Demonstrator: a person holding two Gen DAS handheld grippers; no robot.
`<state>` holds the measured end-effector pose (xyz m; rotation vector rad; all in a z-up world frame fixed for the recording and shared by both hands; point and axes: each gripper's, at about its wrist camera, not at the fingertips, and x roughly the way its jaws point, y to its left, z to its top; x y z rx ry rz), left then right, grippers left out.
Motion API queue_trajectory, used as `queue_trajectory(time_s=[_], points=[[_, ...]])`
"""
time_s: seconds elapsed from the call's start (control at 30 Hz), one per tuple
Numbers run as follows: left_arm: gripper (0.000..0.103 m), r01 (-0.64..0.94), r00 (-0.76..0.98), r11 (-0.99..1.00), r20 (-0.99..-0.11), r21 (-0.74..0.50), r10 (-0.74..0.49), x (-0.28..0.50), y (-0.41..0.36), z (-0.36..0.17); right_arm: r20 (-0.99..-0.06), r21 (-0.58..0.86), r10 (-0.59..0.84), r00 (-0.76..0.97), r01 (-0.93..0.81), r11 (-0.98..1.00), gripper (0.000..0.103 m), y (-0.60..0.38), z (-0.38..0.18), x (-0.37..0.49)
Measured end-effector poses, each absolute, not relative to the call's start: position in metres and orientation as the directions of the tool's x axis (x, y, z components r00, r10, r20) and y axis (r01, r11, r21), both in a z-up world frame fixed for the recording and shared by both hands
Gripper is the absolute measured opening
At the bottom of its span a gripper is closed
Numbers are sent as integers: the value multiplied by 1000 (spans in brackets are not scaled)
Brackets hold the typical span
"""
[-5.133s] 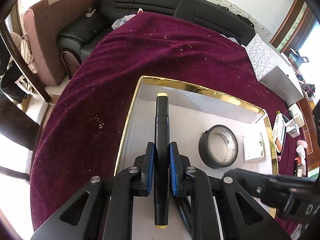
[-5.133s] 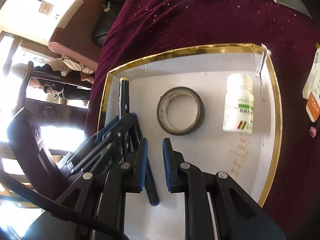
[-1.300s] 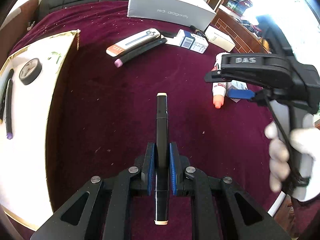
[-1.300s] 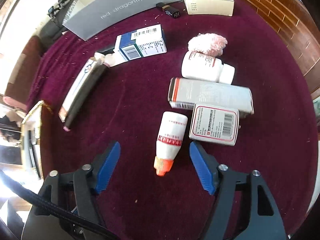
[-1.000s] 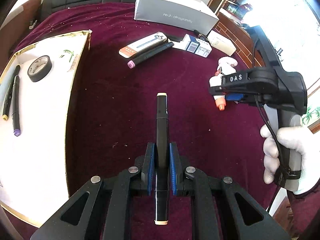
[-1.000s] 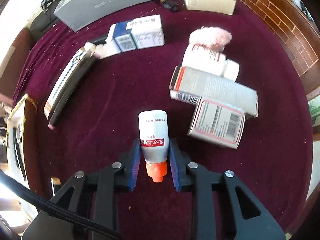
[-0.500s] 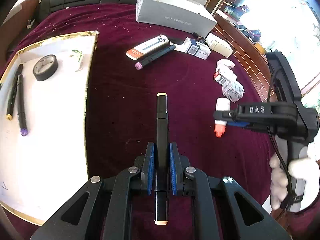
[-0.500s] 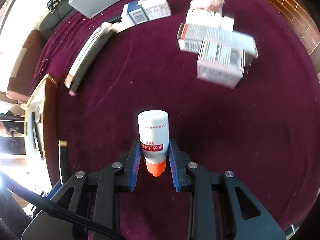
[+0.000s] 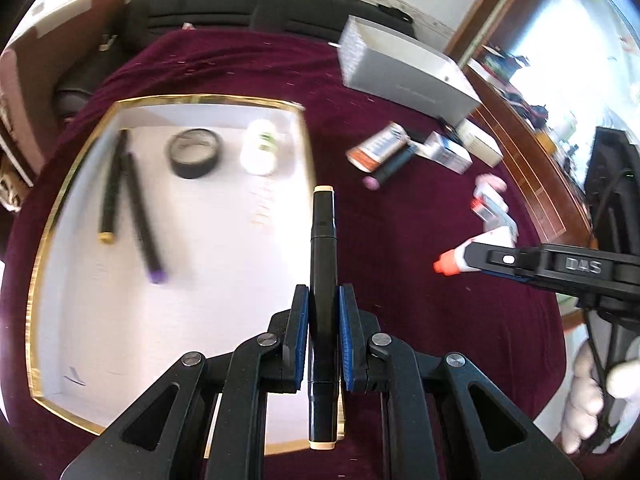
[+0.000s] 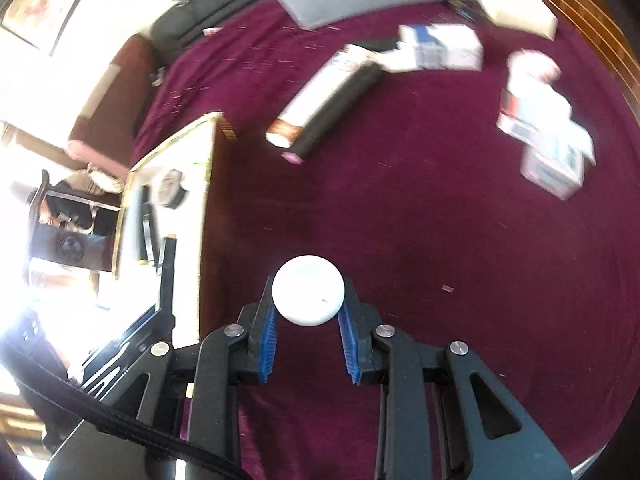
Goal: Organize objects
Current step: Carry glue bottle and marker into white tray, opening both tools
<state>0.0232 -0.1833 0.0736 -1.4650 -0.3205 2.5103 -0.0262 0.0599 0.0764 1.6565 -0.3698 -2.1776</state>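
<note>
My left gripper [image 9: 323, 322] is shut on a black marker [image 9: 322, 264] with cream caps, held over the right edge of the white gold-rimmed tray [image 9: 52, 216]. The tray holds two markers [image 9: 132, 196], a black tape roll [image 9: 193, 153] and a white pill bottle [image 9: 260, 152]. My right gripper [image 10: 308, 320] is shut on a small white bottle [image 10: 308, 296]; its round base faces the camera. In the left wrist view the bottle's orange cap [image 9: 443, 265] points left, right of the tray. The tray [image 10: 200, 216] lies left of the right gripper.
On the maroon tablecloth [image 10: 400, 220] lie a long box with a dark marker [image 10: 332, 100], a blue-white box [image 10: 440, 50], stacked medicine boxes [image 10: 548, 136], a pink puff and a large grey box [image 9: 404, 68]. A black sofa [image 9: 240, 4] stands behind the table.
Both grippers have swung left toward the tray. The right gripper took the small bottle off the cloth about a second ago and has turned it, so its base faces the camera.
</note>
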Motion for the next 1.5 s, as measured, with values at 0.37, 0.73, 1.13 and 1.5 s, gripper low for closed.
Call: queue_trajectory(time_s=[0.37,0.73,1.13,1.5], points=[[11,-18,-495,-958,-830,-285,257,20,-234,66,-856,411,-479,-195,306,-859,25,-29,94,-21],[11,17,-467,-960,-851,-280,240,4,-262,49,-878,411,-467,-102,341,-846,25,-79,67,-20],[11,36,-428,-964,-876,-263,223,-40,-263,26,-926,332,-372,-68,325,-886,25,-120,34,-67],[11,59,-419,-975,-892,-215,171,-52,-259,15,-945,288,-320,-65,296,-911,25,-131,16,-96]])
